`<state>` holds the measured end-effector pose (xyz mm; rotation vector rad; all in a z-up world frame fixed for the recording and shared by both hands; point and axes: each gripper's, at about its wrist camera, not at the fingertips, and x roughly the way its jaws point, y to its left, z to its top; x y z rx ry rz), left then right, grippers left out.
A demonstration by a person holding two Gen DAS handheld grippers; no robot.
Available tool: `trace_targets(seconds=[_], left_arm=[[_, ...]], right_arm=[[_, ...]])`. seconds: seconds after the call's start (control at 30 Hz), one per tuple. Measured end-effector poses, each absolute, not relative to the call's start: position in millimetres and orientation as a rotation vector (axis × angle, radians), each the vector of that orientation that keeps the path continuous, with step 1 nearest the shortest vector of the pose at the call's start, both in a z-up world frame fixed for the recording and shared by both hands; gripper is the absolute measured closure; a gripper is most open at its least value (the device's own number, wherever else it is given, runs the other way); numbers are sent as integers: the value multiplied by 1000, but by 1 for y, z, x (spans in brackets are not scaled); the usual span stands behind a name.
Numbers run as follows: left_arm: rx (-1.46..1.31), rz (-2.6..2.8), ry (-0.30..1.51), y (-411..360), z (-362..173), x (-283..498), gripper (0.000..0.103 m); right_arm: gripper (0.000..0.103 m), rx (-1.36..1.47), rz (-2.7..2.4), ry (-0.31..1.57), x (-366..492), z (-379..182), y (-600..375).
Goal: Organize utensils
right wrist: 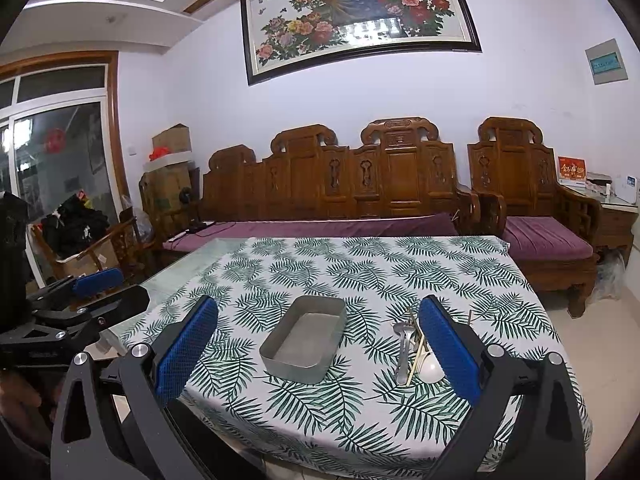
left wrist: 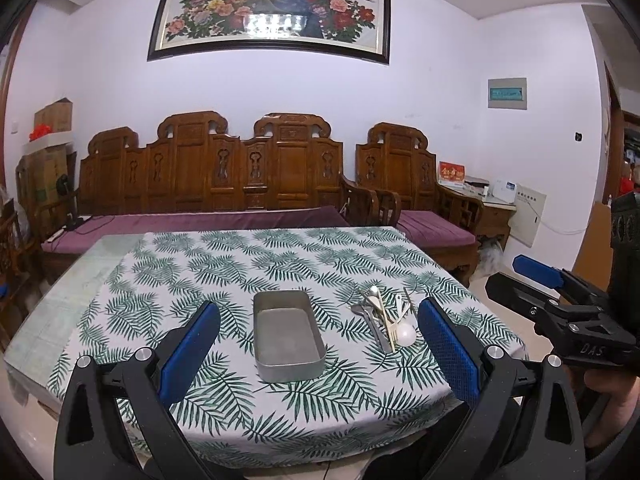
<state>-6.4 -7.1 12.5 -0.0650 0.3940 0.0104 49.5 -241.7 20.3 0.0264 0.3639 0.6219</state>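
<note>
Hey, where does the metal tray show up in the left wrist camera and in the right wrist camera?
Left wrist view: metal tray sits low centre, empty, left of the utensil pile.
Right wrist view: metal tray low centre, angled, again left of the utensil pile.
Shared landmark: the peacock painting on the wall.

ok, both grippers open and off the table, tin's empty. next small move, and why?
Probably bring the right gripper down toward the utensil pile. The pile lies loose on the tablecloth to the right of the empty metal tin, nearest that gripper's right finger. The left gripper holds nothing either.
</note>
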Motion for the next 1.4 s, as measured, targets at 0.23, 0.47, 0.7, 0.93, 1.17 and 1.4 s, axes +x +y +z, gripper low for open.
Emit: trace_targets(seconds=[0.23,0.47,0.7,0.93,1.17,1.4], left_arm=[[-62,9,393,-9,11,-7,8],[-61,9,394,-9,10,-6,8],[-59,9,392,-9,10,-6,8],[-62,6,393,-9,9,-7,8],[-61,5,396,-10,8,-6,8],[-66,2,427,-9,-3,2,8]], right_arm=[[2,26,622,364,48,22,-241],[2,30,620,362,49,24,-242],[2,36,624,360,50,25,-244],[2,35,622,359,50,25,-244],[3,40,626,361,51,22,-248],[3,41,613,374,59,16,-251]])
